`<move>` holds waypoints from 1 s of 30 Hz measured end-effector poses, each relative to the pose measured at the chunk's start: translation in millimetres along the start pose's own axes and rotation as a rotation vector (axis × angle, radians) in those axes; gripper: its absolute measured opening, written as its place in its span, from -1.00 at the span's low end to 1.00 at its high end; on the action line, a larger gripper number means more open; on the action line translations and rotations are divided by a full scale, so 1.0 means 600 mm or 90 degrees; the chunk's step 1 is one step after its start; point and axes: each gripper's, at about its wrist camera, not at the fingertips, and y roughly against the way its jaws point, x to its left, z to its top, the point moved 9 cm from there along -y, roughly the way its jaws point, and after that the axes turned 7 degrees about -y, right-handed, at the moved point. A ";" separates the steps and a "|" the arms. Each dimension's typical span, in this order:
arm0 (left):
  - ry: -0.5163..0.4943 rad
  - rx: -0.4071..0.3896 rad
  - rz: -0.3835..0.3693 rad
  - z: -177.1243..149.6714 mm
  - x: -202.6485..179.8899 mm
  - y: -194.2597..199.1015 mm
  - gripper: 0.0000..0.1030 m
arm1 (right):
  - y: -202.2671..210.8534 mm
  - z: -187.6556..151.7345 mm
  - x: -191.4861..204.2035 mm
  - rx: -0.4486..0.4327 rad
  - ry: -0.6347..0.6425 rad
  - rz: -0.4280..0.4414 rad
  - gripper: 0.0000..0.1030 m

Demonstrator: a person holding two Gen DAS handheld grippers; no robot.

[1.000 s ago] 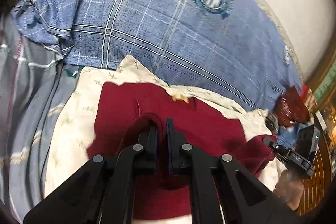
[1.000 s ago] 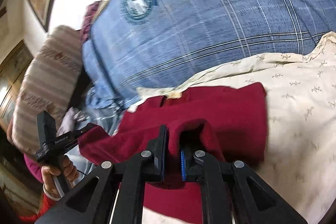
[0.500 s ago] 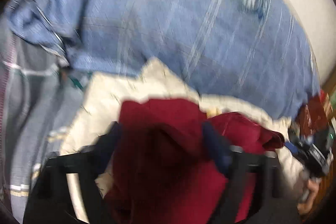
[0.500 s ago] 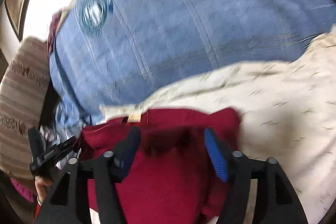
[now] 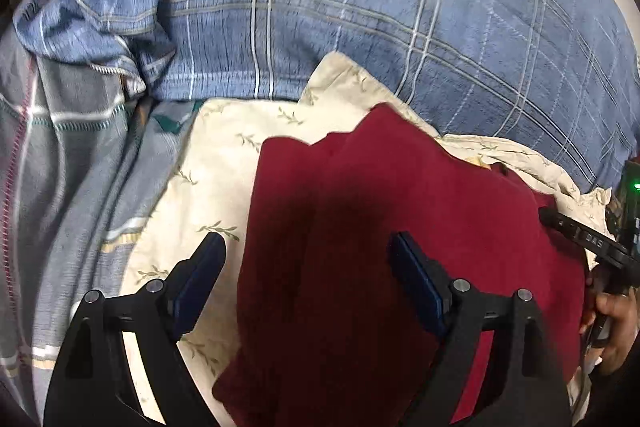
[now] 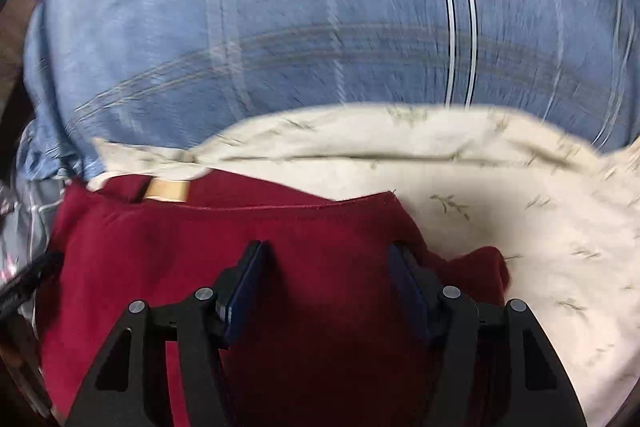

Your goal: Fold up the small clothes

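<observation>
A dark red garment (image 5: pixel 400 227) lies folded on a cream leaf-print cloth (image 5: pixel 224 163). My left gripper (image 5: pixel 306 247) is open and empty, its jaws wide apart just above the garment's left part. In the right wrist view the red garment (image 6: pixel 248 235) shows a tan neck label (image 6: pixel 167 190) at its far edge. My right gripper (image 6: pixel 326 263) is open and empty above the garment, its right finger (image 6: pixel 404 275) near a bunched fold. The right gripper's body shows at the right edge of the left wrist view (image 5: pixel 592 239).
A large blue plaid pillow (image 5: pixel 360 7) with a round crest lies behind the cloths, also blurred in the right wrist view (image 6: pixel 320 19). A grey plaid blanket (image 5: pixel 60 187) lies to the left. The cream cloth (image 6: pixel 520 211) spreads to the right.
Both grippers were shut on the red garment one second ago. Both have opened and let it go, and the garment now lies folded over. Both cameras have moved closer and lower.
</observation>
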 end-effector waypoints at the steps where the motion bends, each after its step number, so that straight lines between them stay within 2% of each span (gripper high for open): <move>1: 0.005 0.002 -0.002 0.000 0.004 -0.003 0.67 | 0.004 0.007 -0.001 -0.009 -0.008 0.008 0.25; 4: 0.009 -0.002 0.007 0.002 0.013 0.002 0.68 | 0.027 0.008 -0.004 -0.020 -0.011 0.026 0.26; 7: 0.004 -0.018 0.016 0.005 0.014 0.024 0.67 | 0.086 -0.008 -0.016 -0.037 -0.029 0.043 0.27; 11: 0.001 -0.044 0.000 0.004 -0.002 0.058 0.67 | 0.171 -0.058 0.000 -0.064 0.018 0.048 0.38; 16: -0.011 -0.040 -0.018 -0.021 -0.034 0.078 0.67 | 0.202 -0.133 0.012 -0.042 0.051 0.063 0.37; 18: -0.026 -0.041 -0.005 -0.030 -0.042 0.083 0.67 | 0.177 -0.165 0.004 -0.015 0.077 0.026 0.37; 20: -0.041 -0.043 0.011 -0.036 -0.047 0.089 0.67 | 0.177 -0.177 0.011 -0.032 0.136 -0.023 0.37; 22: -0.041 -0.045 0.023 -0.042 -0.048 0.101 0.67 | 0.191 -0.183 0.022 -0.028 0.160 -0.049 0.37; 25: -0.039 -0.056 0.016 -0.047 -0.053 0.125 0.67 | 0.227 -0.180 0.061 -0.041 0.168 0.005 0.38; 30: -0.044 -0.066 0.033 -0.066 -0.048 0.157 0.67 | 0.230 -0.168 0.124 -0.050 0.187 0.036 0.39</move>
